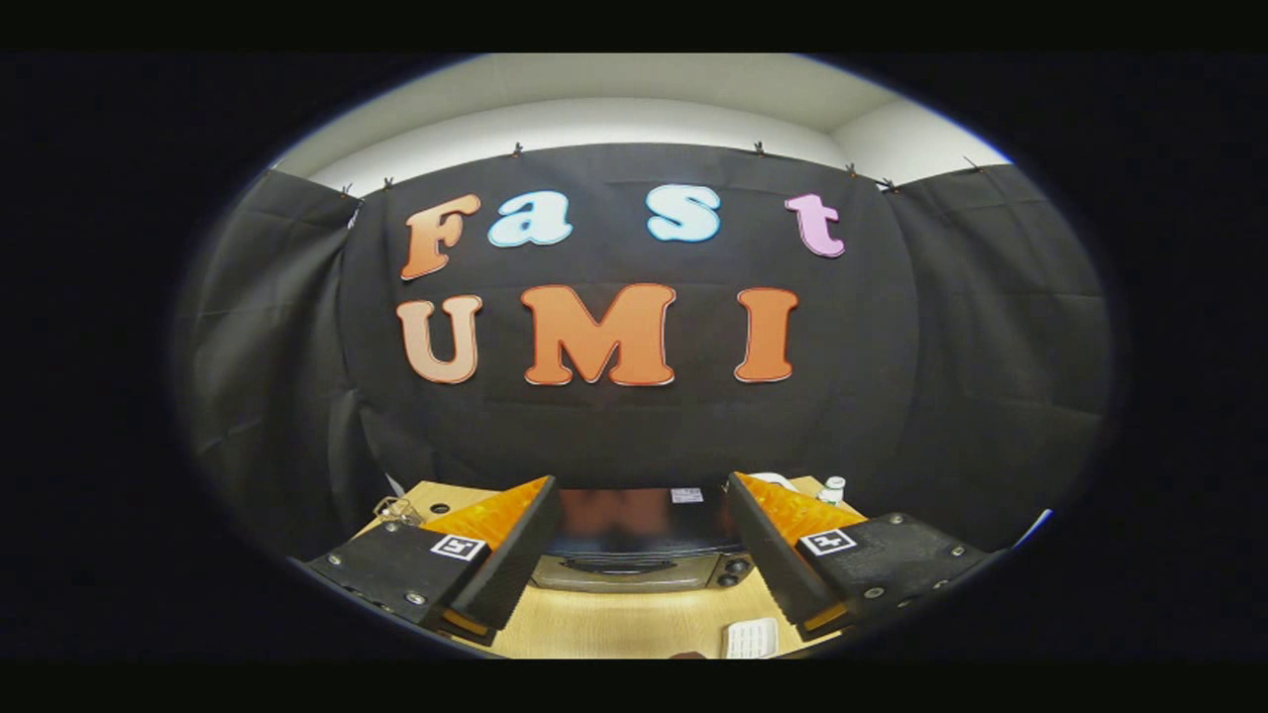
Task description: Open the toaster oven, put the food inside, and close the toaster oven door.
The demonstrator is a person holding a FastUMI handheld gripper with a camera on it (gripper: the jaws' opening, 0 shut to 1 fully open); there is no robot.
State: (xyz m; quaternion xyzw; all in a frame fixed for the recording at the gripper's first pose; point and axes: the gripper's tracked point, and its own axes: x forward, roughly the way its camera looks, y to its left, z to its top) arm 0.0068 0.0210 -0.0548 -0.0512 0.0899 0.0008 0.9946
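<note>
On the wooden surface [614, 624] the toaster oven [639, 550] sits beyond my spread, empty fingers [518, 555]; I'd descend squarely toward its front.

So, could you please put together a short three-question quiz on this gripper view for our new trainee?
1. True or false: the gripper is shut on the silver toaster oven with the dark glossy top.
2. Multiple choice: the small white ridged item lies on the light wooden table (a) on top of the oven, (b) on the near side of the oven, by one finger, (c) against the booth's wall.
3. Fill in: beyond the fingers, near the table's far edge, stands a small white ____.

Key: 1 false, the fingers are spread apart with the oven ahead between them; 2 b; 3 bottle.
</note>
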